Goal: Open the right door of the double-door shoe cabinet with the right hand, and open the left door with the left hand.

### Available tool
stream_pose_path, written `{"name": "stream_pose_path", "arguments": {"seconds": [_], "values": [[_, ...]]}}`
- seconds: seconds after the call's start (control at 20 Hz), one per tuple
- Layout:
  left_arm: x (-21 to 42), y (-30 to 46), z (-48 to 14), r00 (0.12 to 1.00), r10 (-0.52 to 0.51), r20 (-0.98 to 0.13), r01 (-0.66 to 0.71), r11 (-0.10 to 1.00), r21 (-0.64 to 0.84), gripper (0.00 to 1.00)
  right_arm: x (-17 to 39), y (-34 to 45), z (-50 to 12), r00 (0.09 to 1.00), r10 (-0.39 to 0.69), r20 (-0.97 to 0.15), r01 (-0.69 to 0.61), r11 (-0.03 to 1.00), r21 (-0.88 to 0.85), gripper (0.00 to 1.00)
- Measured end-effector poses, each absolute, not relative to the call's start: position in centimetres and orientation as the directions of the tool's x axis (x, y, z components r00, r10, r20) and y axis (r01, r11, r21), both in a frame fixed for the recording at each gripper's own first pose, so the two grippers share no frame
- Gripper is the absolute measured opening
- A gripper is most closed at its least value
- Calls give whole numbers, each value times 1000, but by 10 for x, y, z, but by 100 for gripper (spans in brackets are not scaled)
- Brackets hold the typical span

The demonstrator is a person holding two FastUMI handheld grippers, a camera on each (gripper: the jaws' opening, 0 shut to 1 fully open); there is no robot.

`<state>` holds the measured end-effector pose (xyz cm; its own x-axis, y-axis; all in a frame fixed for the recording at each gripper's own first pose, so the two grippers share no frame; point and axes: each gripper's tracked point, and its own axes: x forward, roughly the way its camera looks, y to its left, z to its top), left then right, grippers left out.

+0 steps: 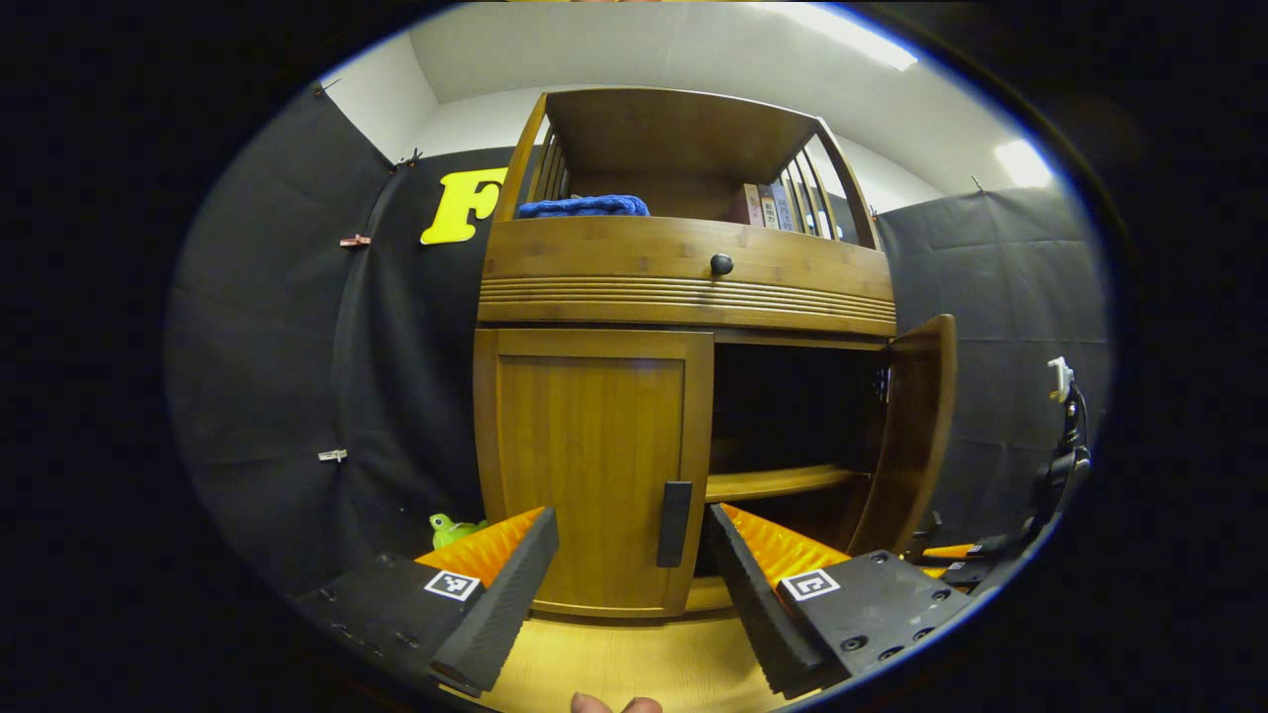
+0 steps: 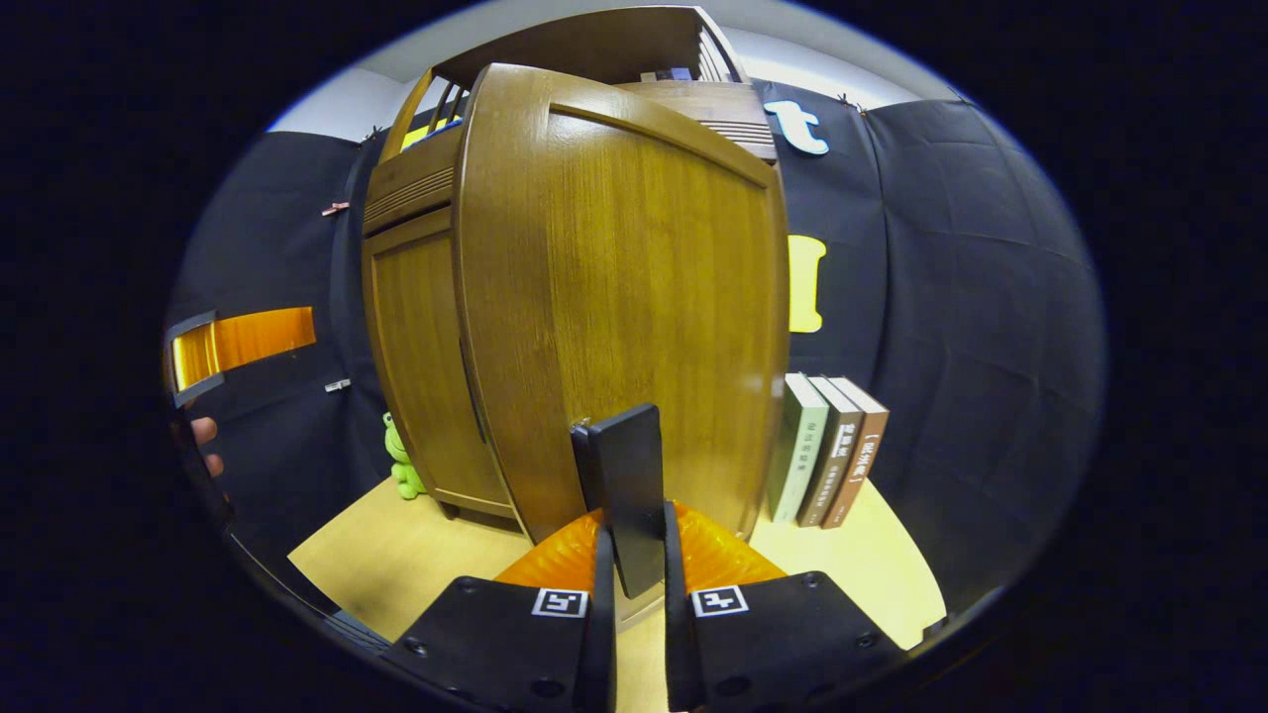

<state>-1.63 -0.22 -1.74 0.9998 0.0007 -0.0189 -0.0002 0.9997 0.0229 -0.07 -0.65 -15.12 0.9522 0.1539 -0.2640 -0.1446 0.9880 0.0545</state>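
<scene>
While right claw [image 2: 634,555] pinches handle [image 2: 626,495], book spines [image 2: 830,448] stay unreadable.

Bright ceiling lights [image 1: 1020,163], sharp, edges bowed

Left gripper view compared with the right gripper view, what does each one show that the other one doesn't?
Left gripper view: the drawer knob, the dark open compartment, and the left tool open in front of the left door's handle. Right gripper view: three books standing by the wall, and the right tool shut on the right door's handle. Both: the closed left door, the swung-open right door, and the green toy.
</scene>
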Motion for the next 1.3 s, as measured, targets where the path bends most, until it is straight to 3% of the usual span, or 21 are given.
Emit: {"name": "stream_pose_path", "arguments": {"seconds": [0.3, 0.65, 1.2, 1.3], "values": [[3, -28, -21, 999, -39, -27, 40, 999, 31, 92, -20, -60, -130, 968, 105, -230, -80, 990, 117, 22], [24, -55, -26, 997, -68, -38, 69, 997, 37, 92, -35, -109, -116, 973, 51, -225, -46, 999, 26, 17], [55, -47, -38, 998, 4, -57, -1, 999, 53, 92, -41, -186, -98, 980, -62, -190, 69, 997, 32, 16], [63, -44, -42, 998, 22, -61, -18, 997, 69, 92, -43, -181, -94, 982, -37, -185, 48, 997, 53, 17]]}}
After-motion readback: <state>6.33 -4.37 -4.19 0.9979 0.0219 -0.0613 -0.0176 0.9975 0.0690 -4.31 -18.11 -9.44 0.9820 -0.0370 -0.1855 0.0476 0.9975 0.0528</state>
